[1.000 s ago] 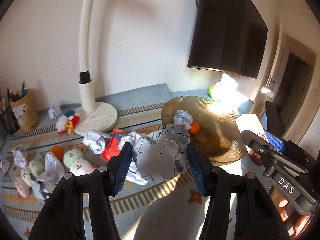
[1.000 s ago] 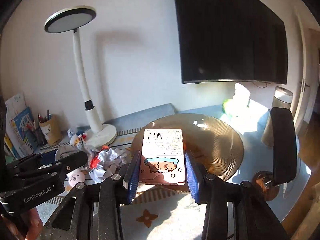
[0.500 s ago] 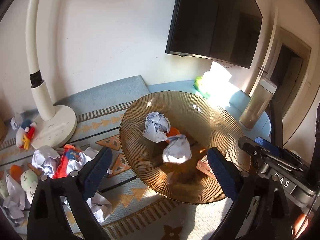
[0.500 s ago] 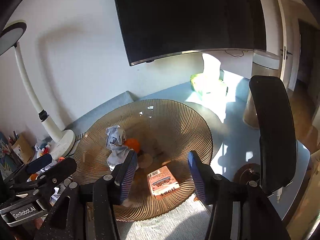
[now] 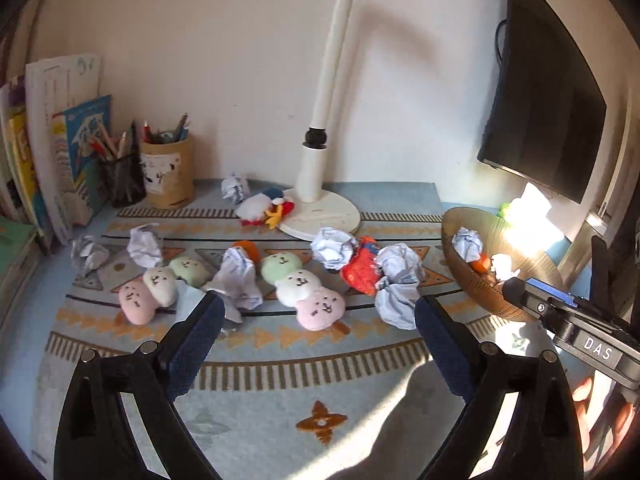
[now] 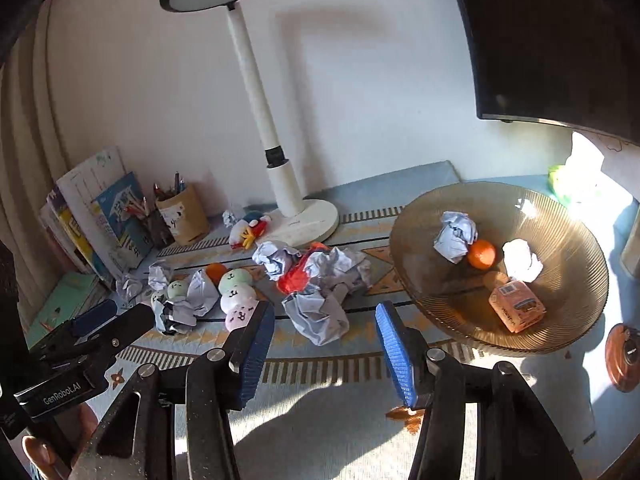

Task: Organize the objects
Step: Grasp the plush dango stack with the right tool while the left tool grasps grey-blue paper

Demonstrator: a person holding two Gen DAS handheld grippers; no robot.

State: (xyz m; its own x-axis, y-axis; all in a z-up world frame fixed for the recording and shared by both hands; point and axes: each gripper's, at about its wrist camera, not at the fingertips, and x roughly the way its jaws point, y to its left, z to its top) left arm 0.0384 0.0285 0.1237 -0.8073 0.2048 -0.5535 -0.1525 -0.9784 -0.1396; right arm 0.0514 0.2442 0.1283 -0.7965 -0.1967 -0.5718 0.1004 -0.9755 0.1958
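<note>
**Bowl part-filled, most of the mat still cluttered**

Working left to right: my left tongs gape wide with nothing in them, above the plush dumplings and crumpled paper balls strewn across the mat's middle. My right tongs are parted and empty too, facing another paper wad. Toward the mat's right edge, the amber bowl holds two paper balls, an orange and a pink box. I judge most sorting remains.
</note>
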